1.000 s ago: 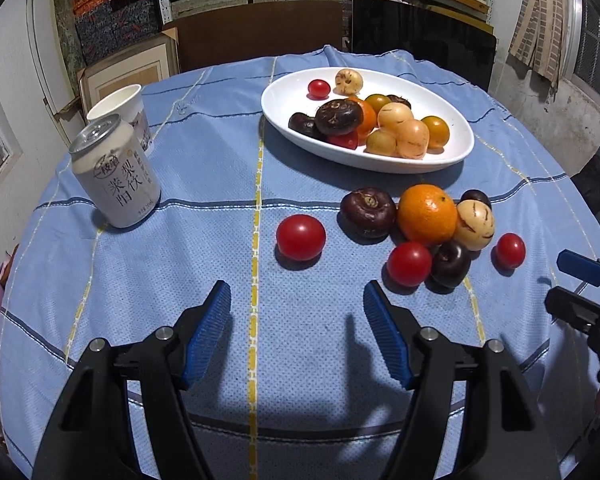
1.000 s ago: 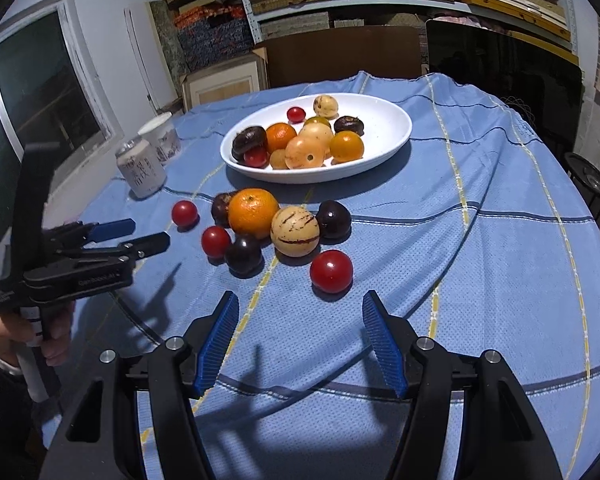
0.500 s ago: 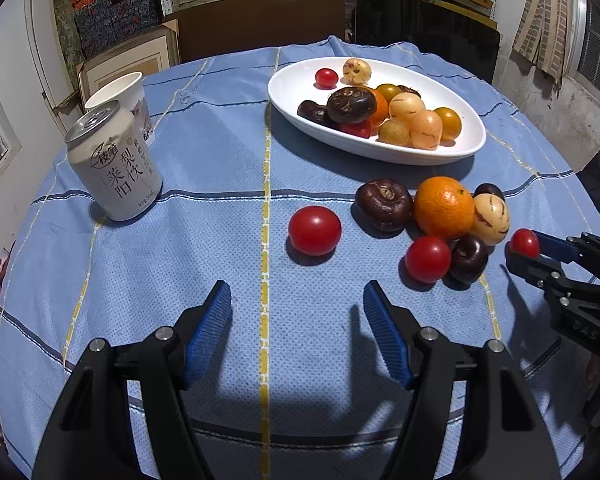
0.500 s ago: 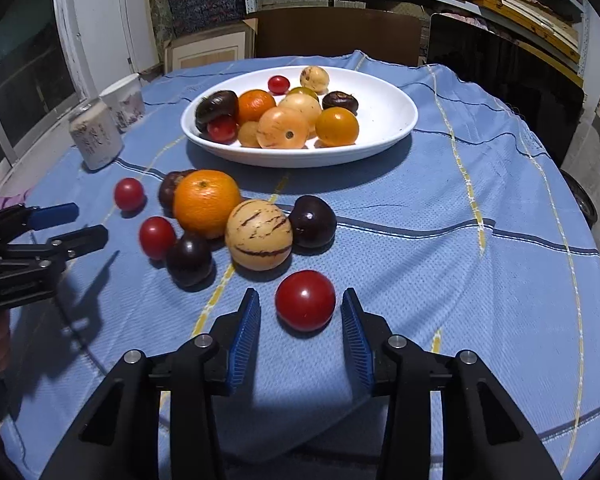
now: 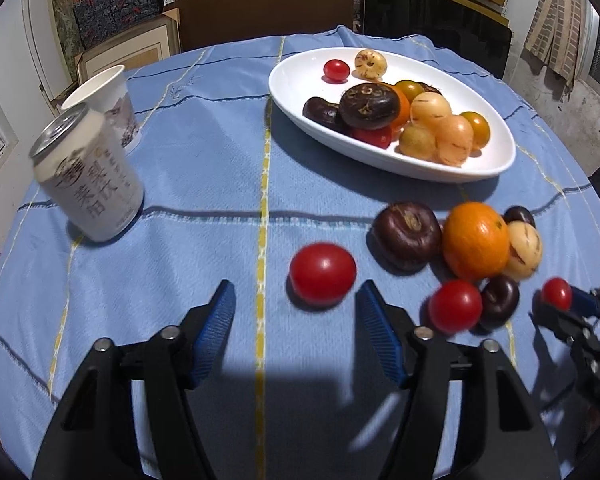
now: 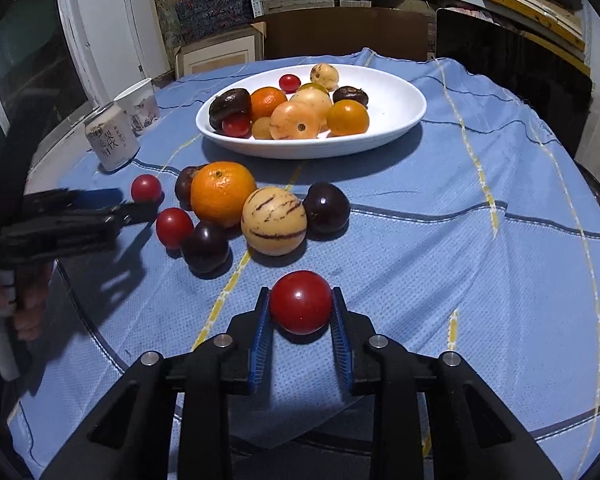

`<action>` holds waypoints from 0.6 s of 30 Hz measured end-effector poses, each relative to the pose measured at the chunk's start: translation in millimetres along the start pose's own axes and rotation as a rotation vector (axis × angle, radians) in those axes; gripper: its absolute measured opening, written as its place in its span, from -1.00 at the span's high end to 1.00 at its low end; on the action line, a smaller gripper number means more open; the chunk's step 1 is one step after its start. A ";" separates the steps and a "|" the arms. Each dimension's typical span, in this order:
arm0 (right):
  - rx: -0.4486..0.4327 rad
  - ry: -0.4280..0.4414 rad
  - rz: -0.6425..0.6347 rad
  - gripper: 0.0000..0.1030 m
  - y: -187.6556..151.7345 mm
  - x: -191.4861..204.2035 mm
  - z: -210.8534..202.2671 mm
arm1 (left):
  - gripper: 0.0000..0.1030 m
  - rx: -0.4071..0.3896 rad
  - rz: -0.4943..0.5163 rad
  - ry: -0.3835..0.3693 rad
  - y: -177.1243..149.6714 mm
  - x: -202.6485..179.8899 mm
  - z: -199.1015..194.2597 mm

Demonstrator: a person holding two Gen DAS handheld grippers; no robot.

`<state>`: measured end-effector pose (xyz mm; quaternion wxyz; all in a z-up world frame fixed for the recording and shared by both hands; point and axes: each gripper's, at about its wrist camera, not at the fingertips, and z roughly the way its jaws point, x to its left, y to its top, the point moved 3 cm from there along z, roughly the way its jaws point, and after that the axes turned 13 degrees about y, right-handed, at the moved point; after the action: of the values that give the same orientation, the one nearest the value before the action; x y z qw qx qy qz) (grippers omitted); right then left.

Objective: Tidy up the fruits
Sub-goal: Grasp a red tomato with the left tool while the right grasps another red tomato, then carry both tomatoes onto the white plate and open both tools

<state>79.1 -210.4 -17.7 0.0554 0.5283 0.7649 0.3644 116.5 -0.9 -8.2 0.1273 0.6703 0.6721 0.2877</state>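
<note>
The right gripper [image 6: 301, 312] is clamped on a red tomato [image 6: 301, 302] resting on the blue tablecloth [image 6: 440, 248], apparently not lifted, with the white oval dish [image 6: 400, 92] straight ahead beyond the loose fruit, while the left gripper's [image 5: 296, 312] closing jaws hold nothing.

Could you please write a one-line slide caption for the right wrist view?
Right gripper shut on a red tomato on the blue tablecloth, loose fruit and a filled white dish beyond.

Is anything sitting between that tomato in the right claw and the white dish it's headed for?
Yes. The striped yellow fruit, a dark plum and the orange lie on the cloth between the red tomato, gripped by the right claw, and the white dish.
</note>
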 end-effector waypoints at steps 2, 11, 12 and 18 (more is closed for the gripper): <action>-0.004 0.006 0.009 0.42 0.2 -1.3 -0.1 | -0.06 -0.003 -0.012 -0.021 5.9 -0.8 3.8; -0.021 0.017 0.019 0.42 0.7 -2.5 -4.4 | 0.41 0.005 0.021 -0.045 0.7 -8.0 -7.0; -0.025 0.020 0.019 0.42 1.1 -1.8 -5.9 | 0.41 0.000 0.022 -0.057 -2.7 -8.3 -12.5; -0.065 0.045 0.017 0.42 5.0 4.7 -23.0 | 0.41 -0.042 0.009 -0.086 -11.0 -0.2 -43.0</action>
<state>70.1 -216.9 3.6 0.0521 0.5244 0.7492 0.4012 83.5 -9.7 20.1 0.1688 0.6821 0.6568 0.2735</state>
